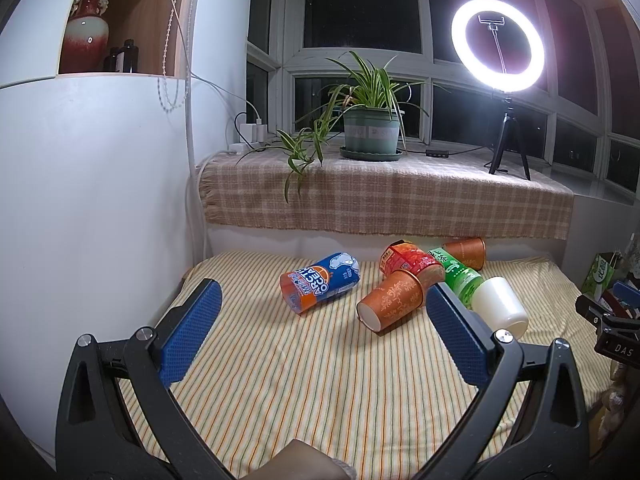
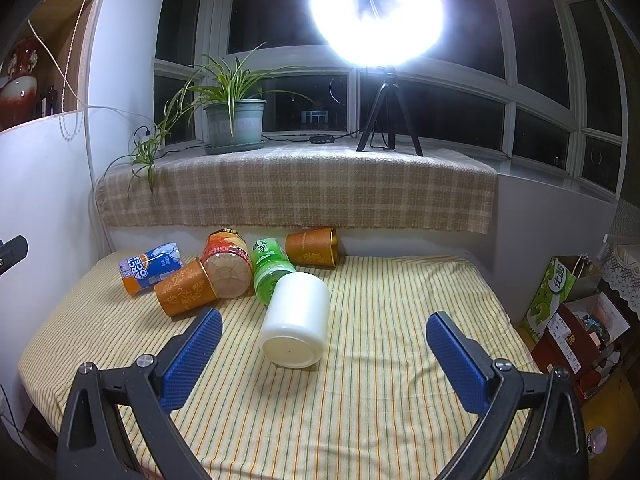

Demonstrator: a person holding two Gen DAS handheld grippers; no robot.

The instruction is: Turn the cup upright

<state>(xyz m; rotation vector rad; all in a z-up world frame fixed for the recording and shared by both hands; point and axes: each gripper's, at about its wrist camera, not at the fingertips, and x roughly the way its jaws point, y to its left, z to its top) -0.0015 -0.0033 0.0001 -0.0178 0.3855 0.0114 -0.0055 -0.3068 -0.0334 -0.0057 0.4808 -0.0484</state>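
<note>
White cup [image 2: 296, 318] lies on its side on the striped cloth [image 2: 360, 400], base toward the right gripper [image 2: 324, 338], whose fingers are spread wide, gripping nothing. Its inside is hidden. Touching its far end is one green bottle [image 2: 270, 266]. Two orange paper cups [image 2: 186, 288] [image 2: 312, 247], one red-labelled jar [image 2: 226, 264] and one blue bottle [image 2: 150, 266] also lie tipped over. The left gripper [image 1: 324, 330] is likewise spread and empty.

orange paper cups: 2 [image 2: 185, 288] [image 2: 313, 247] | white cup: 1 [image 2: 297, 320] | blue-and-orange bottle: 1 [image 2: 150, 266] | green bottle: 1 [image 2: 270, 266] | red jar: 1 [image 2: 226, 264] | potted plant: 1 [image 2: 235, 120] | ring light: 1 [image 2: 376, 16]
</note>
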